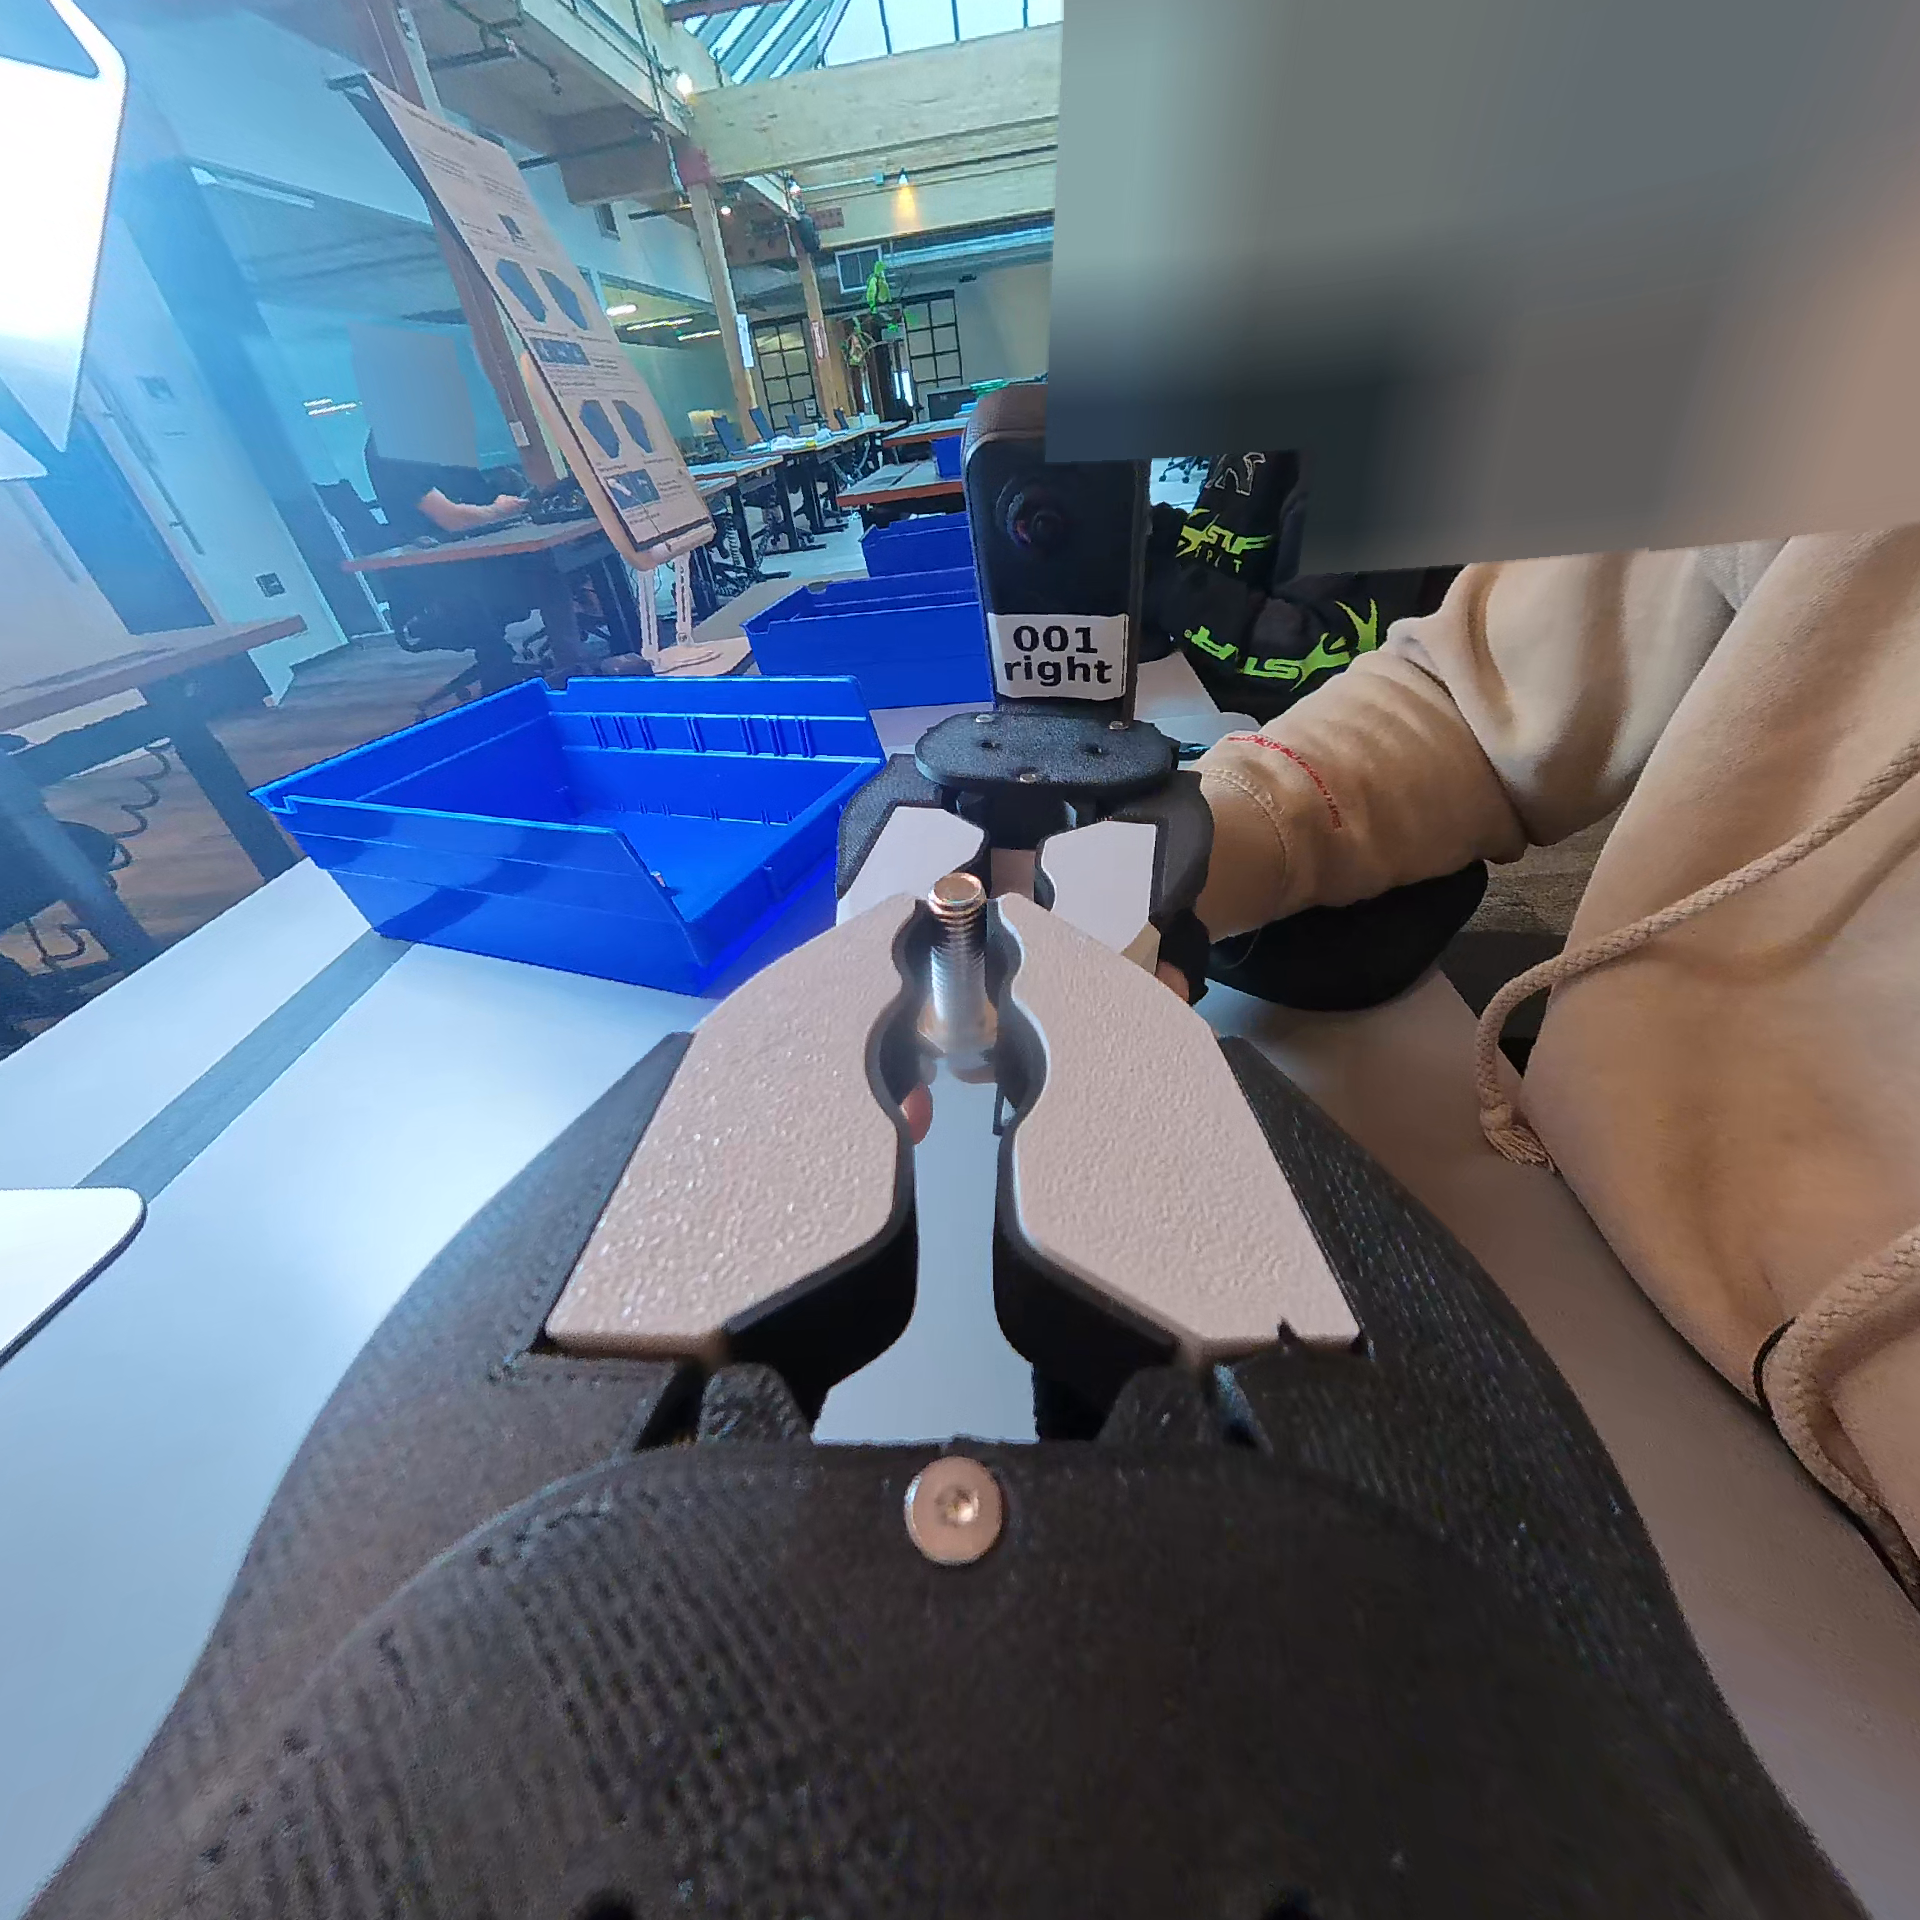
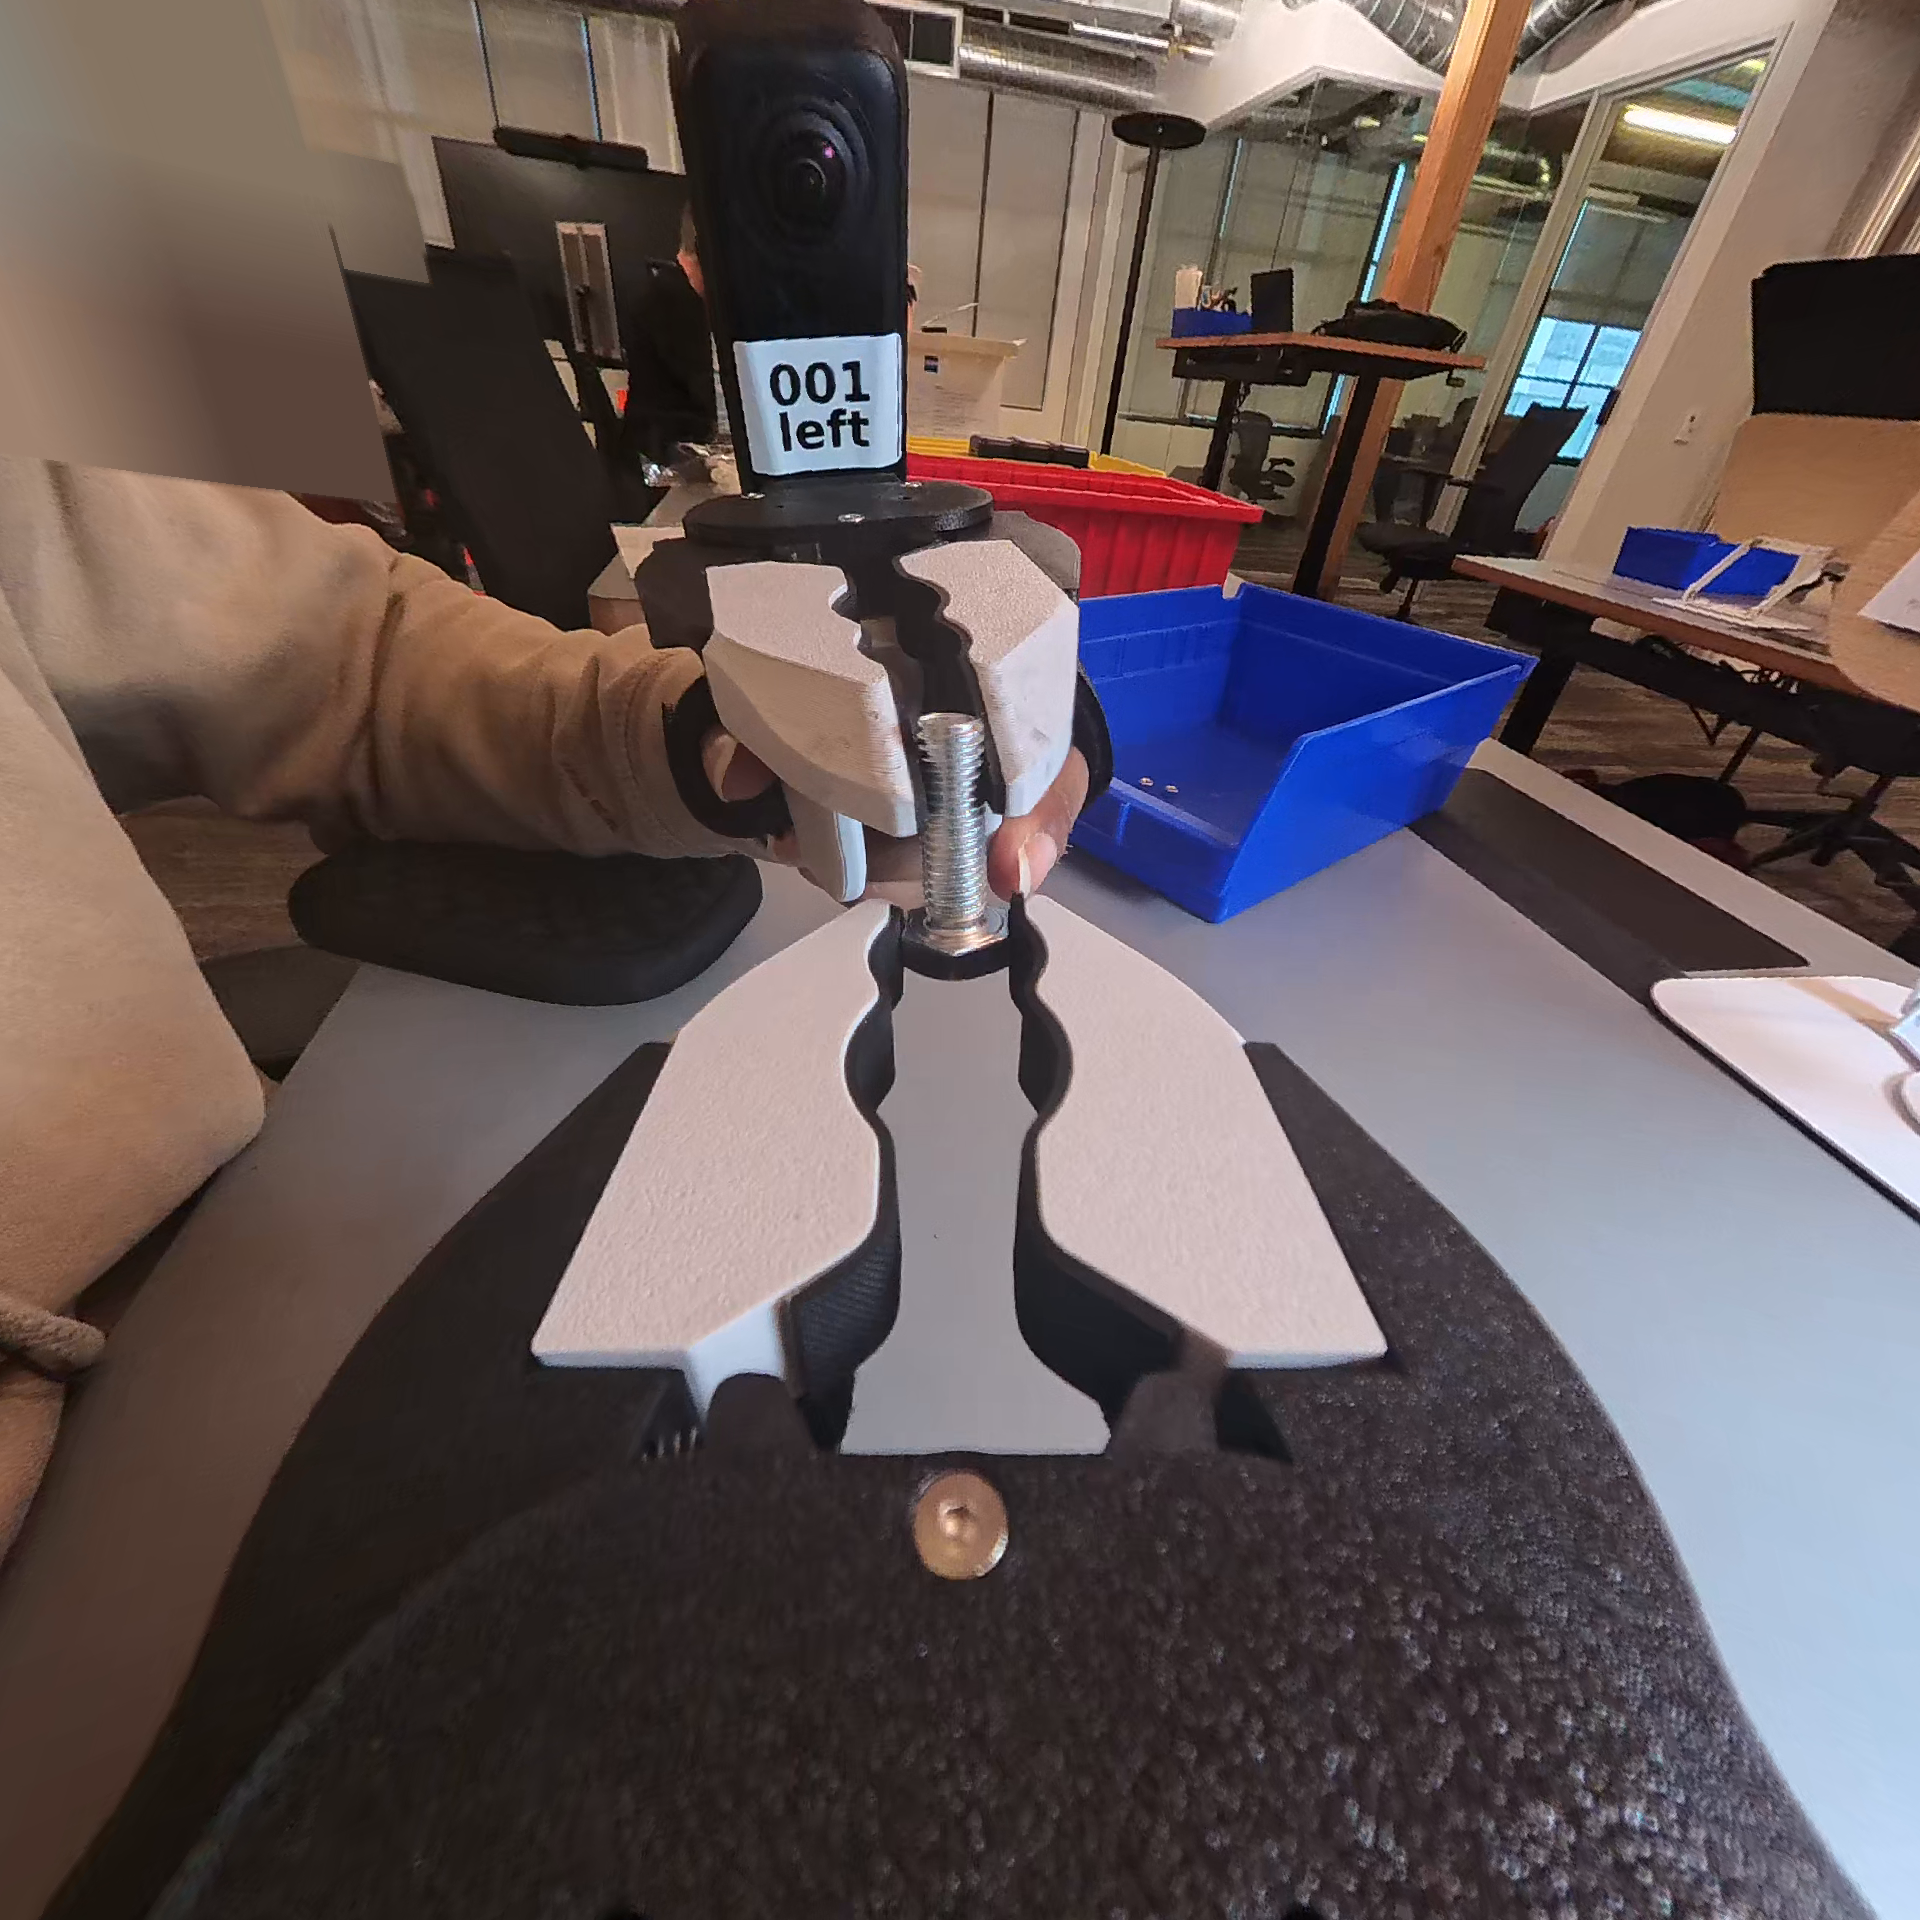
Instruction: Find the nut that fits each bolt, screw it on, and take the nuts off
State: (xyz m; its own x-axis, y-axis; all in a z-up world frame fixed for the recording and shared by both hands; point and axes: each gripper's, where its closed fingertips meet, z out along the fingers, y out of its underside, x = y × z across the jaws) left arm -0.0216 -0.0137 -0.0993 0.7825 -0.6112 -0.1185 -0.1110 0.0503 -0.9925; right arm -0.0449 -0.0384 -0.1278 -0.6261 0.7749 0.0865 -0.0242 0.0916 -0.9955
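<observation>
Fingertips of the right gripper (image 2: 954, 920), at centre frame in the right wrist view, pinched on a small hex nut (image 2: 954, 943). Just beyond it, a silver bolt (image 2: 952, 821), thread running straight up the frame into the left gripper (image 2: 940, 717), clamped shut around the head end. Free tip of the bolt meeting the nut; cannot tell whether the threads have caught. Farther back, right of centre, a blue bin (image 2: 1299, 727) on the grey surface (image 2: 1455, 1039), a few small pieces lying inside.

Likely the start of screwing on, or the last turns of taking off.

To do it well:
- Hold the bolt dead still in the left gripper, axis in line with the hole of the nut.
- Keep the nut square to the thread; any tilt risks cross-threading.
- Turn by rolling the right wrist, with only light pressure along the bolt.
- Back off a little at any binding, then try again.
- Regrip in short steps, never letting the nut hang loose over the surface.
- Keep the pinch firm on the flats, since a thin nut slips easily from smooth tips.
</observation>
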